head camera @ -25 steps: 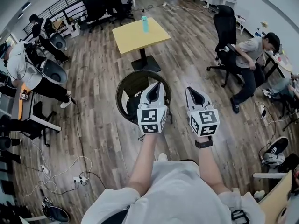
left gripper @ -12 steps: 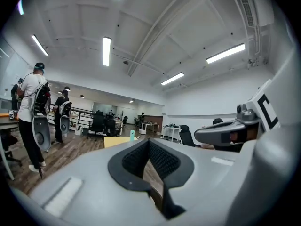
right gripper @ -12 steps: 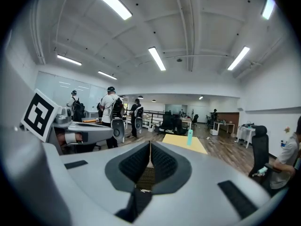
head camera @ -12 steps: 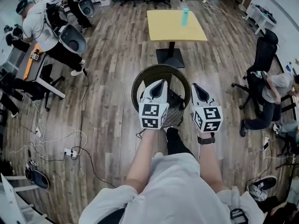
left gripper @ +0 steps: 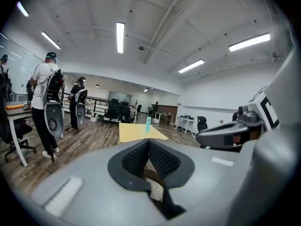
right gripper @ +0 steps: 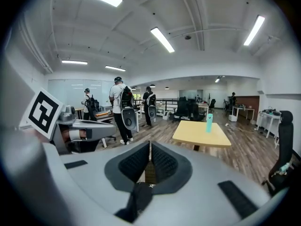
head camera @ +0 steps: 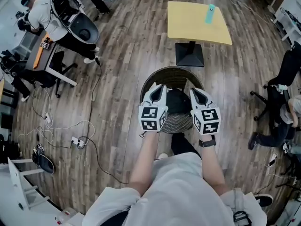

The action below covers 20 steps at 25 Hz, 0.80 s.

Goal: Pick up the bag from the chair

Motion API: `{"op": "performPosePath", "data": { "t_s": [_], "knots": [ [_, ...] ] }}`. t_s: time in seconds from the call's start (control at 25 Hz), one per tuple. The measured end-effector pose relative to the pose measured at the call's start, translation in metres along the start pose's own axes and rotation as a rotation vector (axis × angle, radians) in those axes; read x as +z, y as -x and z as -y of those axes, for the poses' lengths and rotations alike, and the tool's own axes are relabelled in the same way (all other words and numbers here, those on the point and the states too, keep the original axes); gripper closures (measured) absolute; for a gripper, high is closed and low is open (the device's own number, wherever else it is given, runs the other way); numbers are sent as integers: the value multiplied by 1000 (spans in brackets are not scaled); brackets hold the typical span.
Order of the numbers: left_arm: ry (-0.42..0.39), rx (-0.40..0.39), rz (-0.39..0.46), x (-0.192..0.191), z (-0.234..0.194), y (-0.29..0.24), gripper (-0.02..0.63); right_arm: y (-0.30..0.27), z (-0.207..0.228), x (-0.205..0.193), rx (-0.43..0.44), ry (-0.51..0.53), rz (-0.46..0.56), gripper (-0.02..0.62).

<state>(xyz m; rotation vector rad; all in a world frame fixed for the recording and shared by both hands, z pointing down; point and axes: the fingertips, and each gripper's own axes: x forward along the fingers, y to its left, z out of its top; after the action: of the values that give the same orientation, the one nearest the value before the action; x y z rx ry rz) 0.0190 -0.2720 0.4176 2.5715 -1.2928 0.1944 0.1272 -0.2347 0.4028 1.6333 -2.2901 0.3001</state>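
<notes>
Flanking the partly hidden bag (head camera: 178, 102), left hand-held gripper (head camera: 161, 86) and right hand-held gripper (head camera: 193, 91) are clenched empty.

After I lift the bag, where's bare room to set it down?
The yellow table is bare apart from the teal bottle by its far right edge. Floor left of the wicker chair is open up to the cables; the right side holds a seated person.

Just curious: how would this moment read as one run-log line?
phase: pre-grasp | left gripper: shut, empty | right gripper: shut, empty | bag: on chair, not held
</notes>
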Motion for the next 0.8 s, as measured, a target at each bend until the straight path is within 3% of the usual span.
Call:
{"op": "performPosePath", "data": {
  "t_s": [0.32,0.56,0.8],
  "knots": [
    [-6,42,-139,-51,-25,-47,595,-62,24,-55,81,-39,-135,584],
    [106,41,-241,-102,-38,-67,594,-94,25,-103,142,-69,-231,583],
    [133,66,-362,-165,-52,-84,584,-122,28,-149,184,-108,-323,583]
  ]
}}
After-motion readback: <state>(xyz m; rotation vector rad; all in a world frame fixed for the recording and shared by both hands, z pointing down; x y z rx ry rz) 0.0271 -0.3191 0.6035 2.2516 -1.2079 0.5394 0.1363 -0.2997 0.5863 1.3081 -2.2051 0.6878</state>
